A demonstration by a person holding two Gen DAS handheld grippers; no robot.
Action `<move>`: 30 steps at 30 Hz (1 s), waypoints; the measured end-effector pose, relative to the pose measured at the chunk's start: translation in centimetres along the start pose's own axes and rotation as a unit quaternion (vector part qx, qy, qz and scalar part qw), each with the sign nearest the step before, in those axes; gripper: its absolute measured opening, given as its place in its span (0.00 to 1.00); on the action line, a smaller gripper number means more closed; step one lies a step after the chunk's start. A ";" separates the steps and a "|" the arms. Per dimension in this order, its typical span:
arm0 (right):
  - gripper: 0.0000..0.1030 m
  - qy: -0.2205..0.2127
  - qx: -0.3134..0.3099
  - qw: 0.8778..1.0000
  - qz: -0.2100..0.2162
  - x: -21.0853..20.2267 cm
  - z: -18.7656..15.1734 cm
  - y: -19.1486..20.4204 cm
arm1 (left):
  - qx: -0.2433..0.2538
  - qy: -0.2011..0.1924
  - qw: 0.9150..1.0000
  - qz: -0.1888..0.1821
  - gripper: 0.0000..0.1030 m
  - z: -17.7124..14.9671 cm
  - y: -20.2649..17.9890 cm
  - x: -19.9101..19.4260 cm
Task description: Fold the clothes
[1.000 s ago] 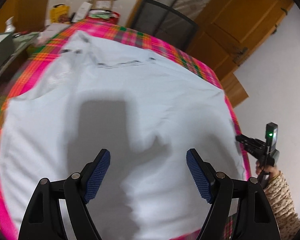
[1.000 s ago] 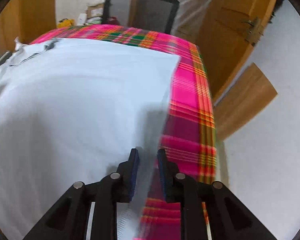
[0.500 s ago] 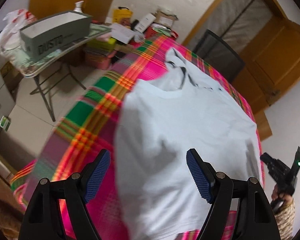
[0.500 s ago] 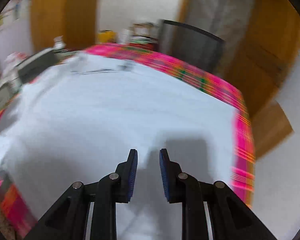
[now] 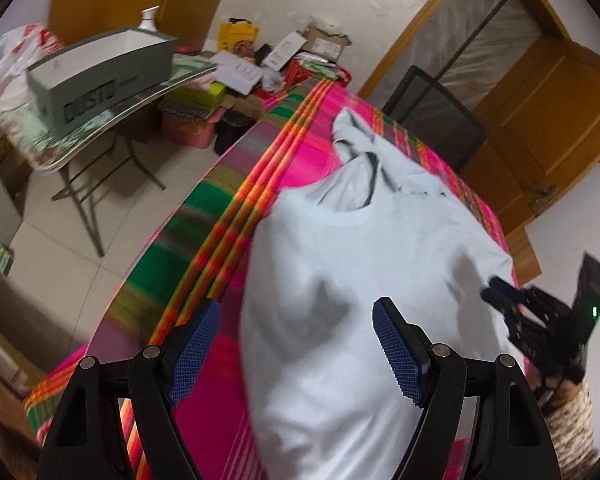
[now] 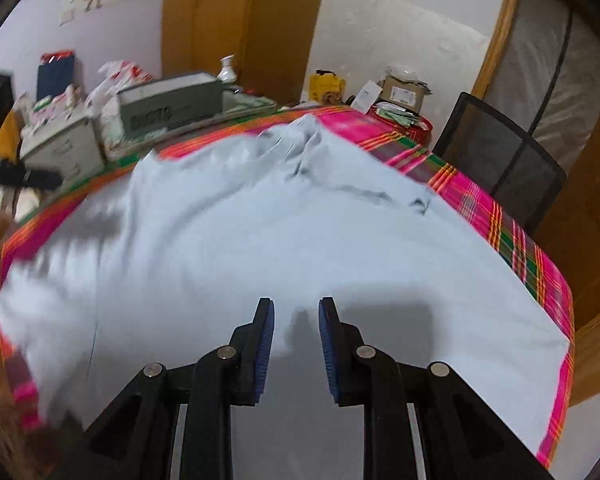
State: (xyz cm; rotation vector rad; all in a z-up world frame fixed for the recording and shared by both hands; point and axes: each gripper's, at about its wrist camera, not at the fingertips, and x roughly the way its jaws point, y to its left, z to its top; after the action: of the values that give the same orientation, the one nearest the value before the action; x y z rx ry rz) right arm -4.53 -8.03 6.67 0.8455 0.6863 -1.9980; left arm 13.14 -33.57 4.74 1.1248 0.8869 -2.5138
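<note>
A pale blue shirt point(image 5: 372, 272) lies spread flat on a table under a pink plaid cloth point(image 5: 220, 248), with its collar at the far end. My left gripper point(image 5: 296, 312) hovers wide open above the shirt's left edge, holding nothing. My right gripper point(image 6: 296, 312) hangs over the near middle of the shirt point(image 6: 300, 240); a narrow gap stays between its blue pads and nothing is in it. The right gripper point(image 5: 504, 292) also shows in the left wrist view, over the shirt's right edge, held by a hand in a knitted sleeve point(image 5: 572, 432).
A black mesh chair point(image 6: 500, 168) stands at the table's far right, by wooden doors. To the left is a folding side table point(image 5: 112, 112) with a grey box point(image 5: 100, 80). Boxes and bags point(image 5: 284, 56) are piled on the floor behind.
My left gripper has swung from above the shirt's middle to its left edge. My right gripper moved from the shirt's right edge to over its near middle. Neither jaw width changed.
</note>
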 end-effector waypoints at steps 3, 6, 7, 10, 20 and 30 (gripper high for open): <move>0.23 -0.001 -0.014 1.000 0.002 1.8 3.3 -0.6 | -0.001 -0.007 1.000 -0.007 0.77 1.7 -0.4 1.4; 0.23 0.018 -0.043 0.999 0.013 3.8 6.5 -0.6 | -0.008 -0.015 1.000 -0.014 0.77 3.5 -0.6 2.9; 0.23 0.029 -0.045 0.998 0.019 4.9 7.6 -0.8 | -0.010 -0.018 1.000 -0.016 0.77 4.1 -0.7 3.4; 0.24 0.056 -0.055 0.997 0.024 8.2 10.0 -0.9 | -0.017 -0.026 0.999 -0.024 0.77 5.9 -0.9 4.9; 0.24 0.096 -0.100 0.990 -0.022 16.4 11.9 -0.8 | -0.055 -0.042 0.996 -0.053 0.77 10.4 -0.8 9.2; 0.04 0.052 -0.097 0.991 -0.076 15.4 14.6 -3.9 | -0.042 -0.035 0.997 -0.049 0.77 9.8 -0.4 9.8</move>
State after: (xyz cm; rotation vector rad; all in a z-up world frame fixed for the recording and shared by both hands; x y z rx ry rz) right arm -18.83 -24.09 4.53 0.8043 1.0134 -1.9918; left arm 0.58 -39.10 2.73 0.9831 1.0427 -2.5502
